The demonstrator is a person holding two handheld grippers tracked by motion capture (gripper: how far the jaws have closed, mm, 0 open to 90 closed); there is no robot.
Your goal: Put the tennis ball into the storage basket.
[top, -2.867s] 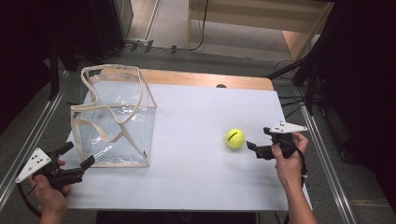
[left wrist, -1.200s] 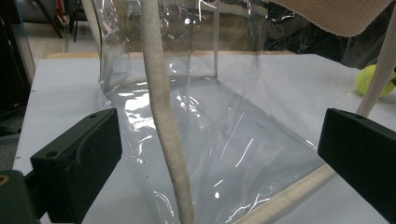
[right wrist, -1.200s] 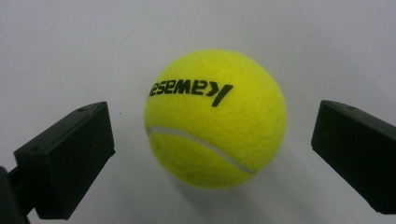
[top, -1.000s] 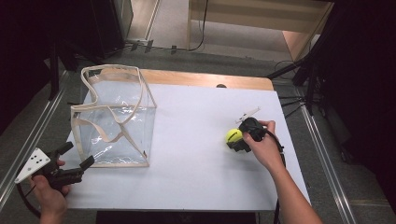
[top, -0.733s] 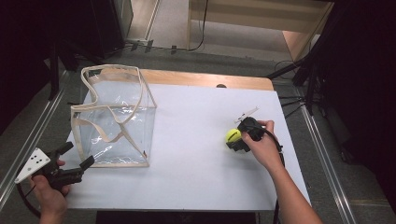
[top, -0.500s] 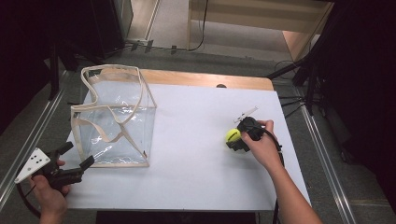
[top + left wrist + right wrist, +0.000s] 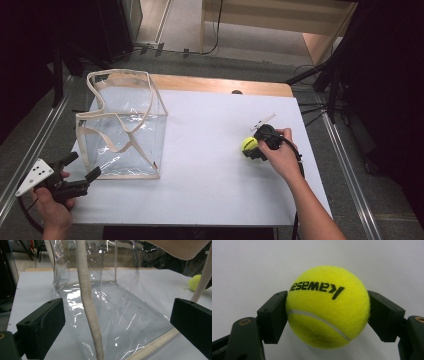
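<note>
Tennis ball (image 7: 327, 307) sat right of centre in the high view, pinched in my right tool (image 7: 258, 145).
My left tool (image 7: 117, 322), jaws spread, waited at lower left before the clear bag (image 7: 122, 127) on the white tabletop (image 7: 210, 165).

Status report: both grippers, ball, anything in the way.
Right gripper shut on tennis ball, ball on table. Left gripper open, facing clear bag. Path between unobstructed.
</note>
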